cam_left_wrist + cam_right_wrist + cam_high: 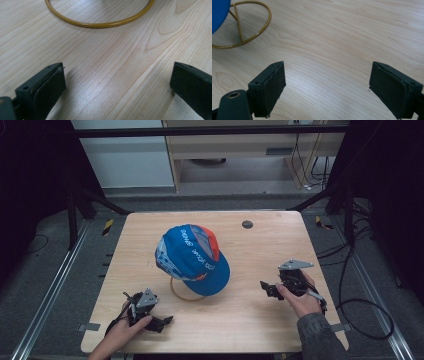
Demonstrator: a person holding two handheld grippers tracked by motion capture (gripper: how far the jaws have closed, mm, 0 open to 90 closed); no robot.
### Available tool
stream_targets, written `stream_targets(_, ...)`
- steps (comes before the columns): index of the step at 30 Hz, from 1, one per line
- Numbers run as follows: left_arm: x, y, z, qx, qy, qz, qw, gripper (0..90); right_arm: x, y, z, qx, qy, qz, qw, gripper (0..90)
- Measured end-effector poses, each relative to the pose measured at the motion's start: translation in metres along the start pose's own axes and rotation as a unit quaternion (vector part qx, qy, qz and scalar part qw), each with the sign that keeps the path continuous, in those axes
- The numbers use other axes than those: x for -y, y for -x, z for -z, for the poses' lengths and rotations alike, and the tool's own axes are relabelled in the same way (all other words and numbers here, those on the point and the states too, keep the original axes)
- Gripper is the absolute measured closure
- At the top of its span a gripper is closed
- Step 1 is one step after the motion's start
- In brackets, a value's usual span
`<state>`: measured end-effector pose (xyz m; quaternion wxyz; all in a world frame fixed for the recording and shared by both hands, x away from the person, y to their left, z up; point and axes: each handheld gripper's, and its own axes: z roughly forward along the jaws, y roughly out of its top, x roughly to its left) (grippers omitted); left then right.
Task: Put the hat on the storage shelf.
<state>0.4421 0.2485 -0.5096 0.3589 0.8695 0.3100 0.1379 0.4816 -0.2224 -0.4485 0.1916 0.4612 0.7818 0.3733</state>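
Note:
A blue cap with white and orange panels sits on a gold wire stand in the middle of the wooden table. The stand's ring base lies just ahead of my left gripper, whose jaws stand wide apart over bare wood. In the high view that left gripper rests near the front left edge, held by a hand. My right gripper lies to the right of the cap, open and empty. The right gripper faces the ring base and the cap's brim.
A small dark round hole marks the table's far side. Metal rails run along both sides of the table. Cables trail on the floor at the right. Bare wood lies between the two grippers in front of the cap.

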Motion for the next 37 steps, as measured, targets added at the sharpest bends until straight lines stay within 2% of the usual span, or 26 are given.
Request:
stream_targets(8,0.0,0.0,0.0,0.0,0.0,0.0,1.0,0.0,0.013,0.002,-0.007,0.001,-0.006,-0.01,0.9999,13.5)
stream_targets(15,0.0,0.0,0.0,0.0,0.0,0.0,1.0,0.0,0.029,0.001,-0.019,0.006,-0.022,-0.022,0.9995,13.3)
stream_targets(24,0.0,0.0,0.0,0.0,0.001,0.001,1.0,0.0,0.042,-0.007,-0.037,0.017,-0.045,-0.02,0.9987,10.8)
stream_targets(26,0.0,0.0,0.0,0.0,0.0,0.0,1.0,0.0,0.044,-0.01,-0.039,0.031,-0.037,-0.013,0.9988,10.3)
stream_targets(29,0.0,0.0,0.0,0.0,0.0,0.0,1.0,0.0,0.045,-0.015,-0.042,0.041,-0.032,-0.004,0.9986,8.2)
stream_targets(31,0.0,0.0,0.0,0.0,0.0,0.0,1.0,0.0,0.048,-0.016,-0.042,0.045,-0.019,-0.008,0.9988,7.2)
stream_targets(37,0.0,0.0,0.0,0.0,0.0,0.0,1.0,0.0,0.049,-0.019,-0.042,0.053,-0.02,-0.02,0.9982,5.7)
